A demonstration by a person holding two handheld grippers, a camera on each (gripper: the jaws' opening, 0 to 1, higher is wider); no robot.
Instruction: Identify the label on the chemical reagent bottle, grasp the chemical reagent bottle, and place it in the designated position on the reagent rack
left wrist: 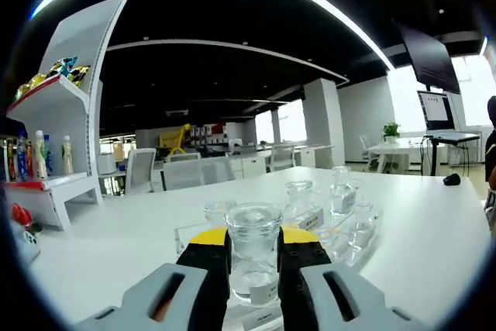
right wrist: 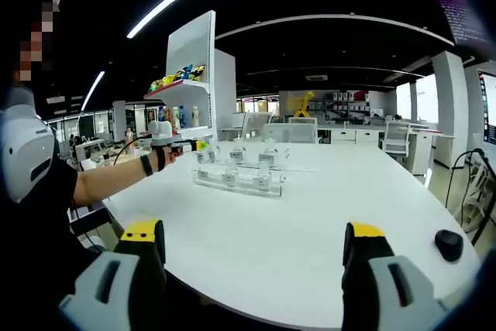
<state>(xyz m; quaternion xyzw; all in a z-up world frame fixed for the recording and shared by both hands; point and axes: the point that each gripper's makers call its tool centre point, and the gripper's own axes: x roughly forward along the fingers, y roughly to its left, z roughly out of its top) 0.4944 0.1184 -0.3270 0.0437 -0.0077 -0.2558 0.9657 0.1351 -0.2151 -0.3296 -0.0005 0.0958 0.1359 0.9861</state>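
A clear glass reagent bottle (left wrist: pixel 253 257) with a round stopper and a small white label stands between the black, yellow-tipped jaws of my left gripper (left wrist: pixel 253 252), which is shut on it. It sits at the near end of a clear acrylic reagent rack (left wrist: pixel 353 249) that holds several more glass bottles (left wrist: pixel 341 190). In the right gripper view, the rack (right wrist: pixel 236 184) lies far ahead on the white table (right wrist: pixel 325 215), and a person's hand holds the left gripper (right wrist: pixel 164 145) at its left end. My right gripper (right wrist: pixel 254 242) hangs open over the table's near edge, holding nothing.
A white display shelf (left wrist: pixel 66 106) with snack bags and drink bottles stands left of the table, also in the right gripper view as the shelf (right wrist: pixel 192 67). A black mouse (right wrist: pixel 449 244) lies near the table's right edge. Office desks and chairs (left wrist: pixel 186 172) stand beyond.
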